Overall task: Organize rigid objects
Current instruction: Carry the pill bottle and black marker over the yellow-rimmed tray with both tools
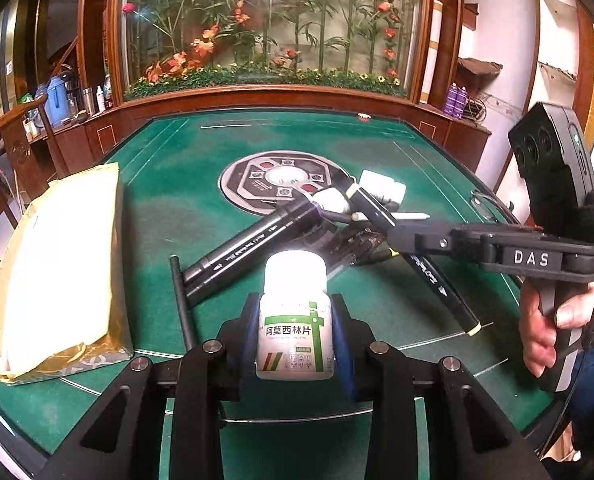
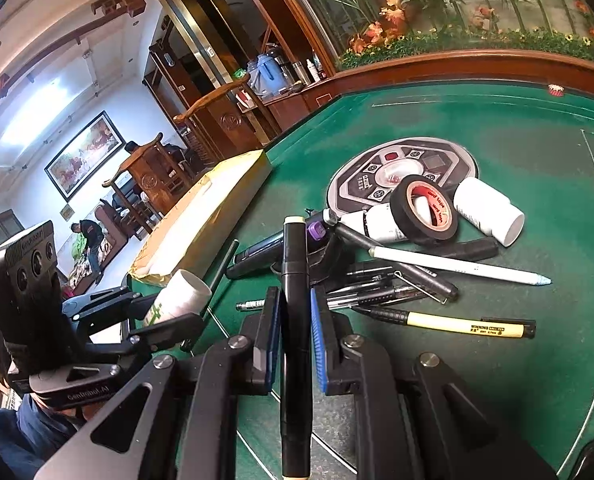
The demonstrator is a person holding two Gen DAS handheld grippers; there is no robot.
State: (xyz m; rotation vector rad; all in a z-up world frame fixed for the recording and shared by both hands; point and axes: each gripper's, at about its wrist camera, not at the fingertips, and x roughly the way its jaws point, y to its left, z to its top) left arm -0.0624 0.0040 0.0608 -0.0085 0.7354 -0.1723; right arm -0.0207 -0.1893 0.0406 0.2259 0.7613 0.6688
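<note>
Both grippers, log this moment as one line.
left gripper: shut on pill bottle | right gripper: shut on black marker | both above green table

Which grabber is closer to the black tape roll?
Right. The right gripper, holding a black marker, reaches toward the pile beside the black tape roll. The left gripper, holding a medicine bottle, sits farther back.

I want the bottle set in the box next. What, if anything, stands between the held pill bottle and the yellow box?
Nothing visible does. The left gripper holds the pill bottle, and only bare green felt lies between it and the yellow box to its left.
</note>
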